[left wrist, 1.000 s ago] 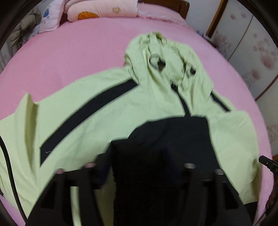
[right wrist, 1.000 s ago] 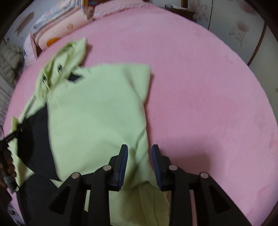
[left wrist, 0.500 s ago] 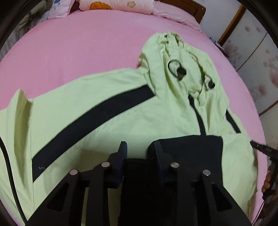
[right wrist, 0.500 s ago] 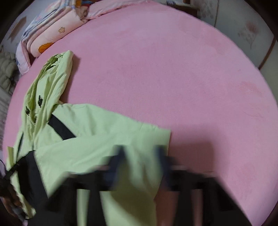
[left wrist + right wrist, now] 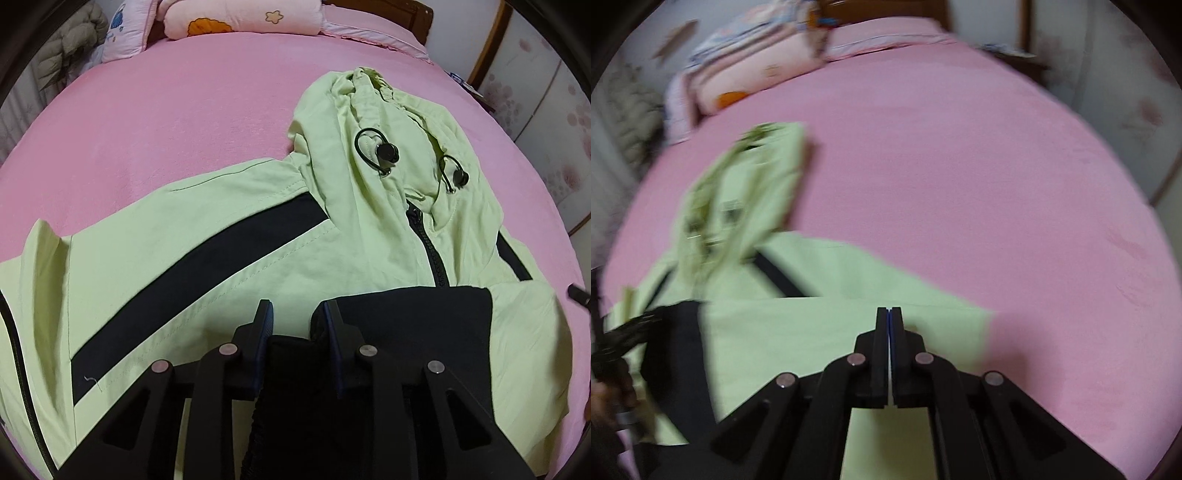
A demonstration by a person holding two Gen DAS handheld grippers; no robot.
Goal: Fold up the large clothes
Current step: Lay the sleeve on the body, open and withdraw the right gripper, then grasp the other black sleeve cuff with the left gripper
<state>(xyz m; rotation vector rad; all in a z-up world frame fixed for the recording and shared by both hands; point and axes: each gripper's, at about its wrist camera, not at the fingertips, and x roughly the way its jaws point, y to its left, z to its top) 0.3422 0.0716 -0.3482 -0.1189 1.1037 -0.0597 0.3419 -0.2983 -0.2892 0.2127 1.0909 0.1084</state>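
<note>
jacket (image 5: 207, 295) lay spread on pink bed (image 5: 184, 122) | left gripper (image 5: 295, 317) jaws narrow, pinching dark hem fold (image 5: 406, 332); right gripper (image 5: 889, 314) jaws fully closed on green cloth (thin layer) | advice: carry both corners level, keep fold edge taut

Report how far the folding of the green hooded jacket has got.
Done: the jacket lies face up on the pink bed, its right side apparently already folded in over the front. In hand: the left gripper pinches the dark hem panel; the right gripper is shut on light green fabric. Left: the left sleeve is spread out, the hood unfolded, the body not halved.
</note>
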